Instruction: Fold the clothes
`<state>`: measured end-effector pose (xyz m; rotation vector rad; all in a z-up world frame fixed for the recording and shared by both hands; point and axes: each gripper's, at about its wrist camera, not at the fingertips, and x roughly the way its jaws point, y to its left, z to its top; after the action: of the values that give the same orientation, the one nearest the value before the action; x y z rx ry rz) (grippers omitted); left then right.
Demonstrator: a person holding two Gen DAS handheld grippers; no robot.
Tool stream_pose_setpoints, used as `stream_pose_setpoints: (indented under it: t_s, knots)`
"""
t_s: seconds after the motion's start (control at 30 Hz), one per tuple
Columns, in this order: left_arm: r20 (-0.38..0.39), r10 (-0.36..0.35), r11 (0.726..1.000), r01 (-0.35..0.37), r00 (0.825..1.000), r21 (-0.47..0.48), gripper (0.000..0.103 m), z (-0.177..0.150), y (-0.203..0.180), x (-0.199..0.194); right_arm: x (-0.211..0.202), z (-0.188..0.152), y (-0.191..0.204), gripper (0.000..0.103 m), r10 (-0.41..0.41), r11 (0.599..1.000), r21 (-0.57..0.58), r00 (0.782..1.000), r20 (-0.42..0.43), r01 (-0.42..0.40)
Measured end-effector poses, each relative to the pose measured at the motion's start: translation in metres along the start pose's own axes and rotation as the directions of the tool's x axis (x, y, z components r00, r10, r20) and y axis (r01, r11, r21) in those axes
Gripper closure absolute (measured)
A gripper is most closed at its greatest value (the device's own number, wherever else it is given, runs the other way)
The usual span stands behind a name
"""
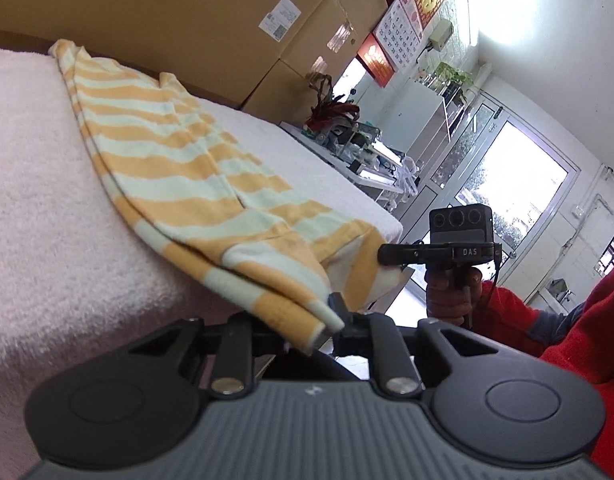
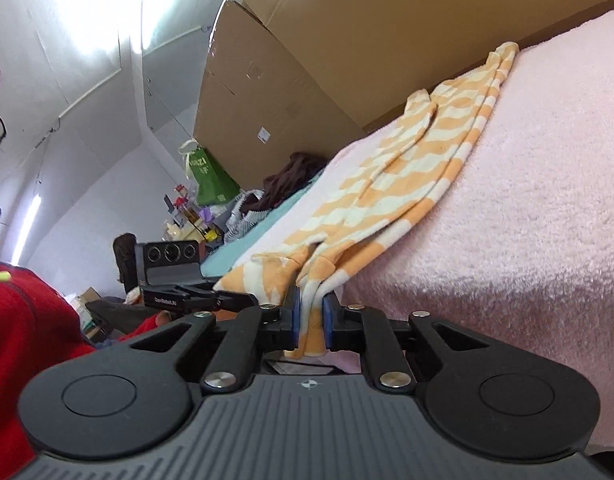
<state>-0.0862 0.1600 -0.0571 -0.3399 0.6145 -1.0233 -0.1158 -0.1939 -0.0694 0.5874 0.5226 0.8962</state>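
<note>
Left gripper (image 1: pixel 327 320): black two-finger tool, jaws pinched on folded orange-and-cream striped cloth (image 1: pixel 179 152).
Right gripper (image 2: pixel 310 320): blue pads (image 2: pixel 292 312) clamped on the same cloth's hem.
Sleeve (image 1: pixel 547 320): red.

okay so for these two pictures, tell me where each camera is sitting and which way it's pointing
Left wrist: sits on the left gripper, looks along the orange-and-white striped garment across the pink fleece blanket toward glass doors; shows the right gripper, hand, red sleeve.
Right wrist: sits on the right gripper, looks up the garment toward brown cardboard boxes; shows the left gripper, red sleeve.
Shared: garment, blanket, boxes, each other's gripper.
</note>
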Motion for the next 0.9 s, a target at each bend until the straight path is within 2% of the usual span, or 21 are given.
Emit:
stream_pose_setpoints:
  t_s: [0.2,0.33,0.57,0.77,0.9]
  knots:
    - [0.099,-0.031,0.998,0.036,0.995,-0.048,0.087,0.019,0.003,-0.009,-0.003,0.019,-0.008,0.090,0.068,0.993,0.085,0.992,0.108,-0.078]
    - [0.129,-0.013,0.995,0.025,0.992,-0.094,0.087,0.048,0.017,-0.006,0.004,0.035,-0.017,0.090,0.081,0.983,0.152,0.982,0.170,-0.107]
    - [0.090,0.048,0.990,-0.036,0.995,-0.136,0.087,0.091,0.053,0.018,0.026,0.058,-0.038,0.090,-0.027,0.967,0.255,0.977,0.213,-0.028]
    - [0.069,0.047,0.979,-0.033,0.996,-0.200,0.087,0.109,0.080,0.034,0.036,0.071,-0.059,0.090,-0.089,0.939,0.343,0.970,0.225,0.007]
    - [0.076,0.044,0.960,-0.021,0.996,-0.279,0.076,0.120,0.101,0.039,0.040,0.075,-0.067,0.080,-0.137,0.927,0.372,0.964,0.228,0.044]
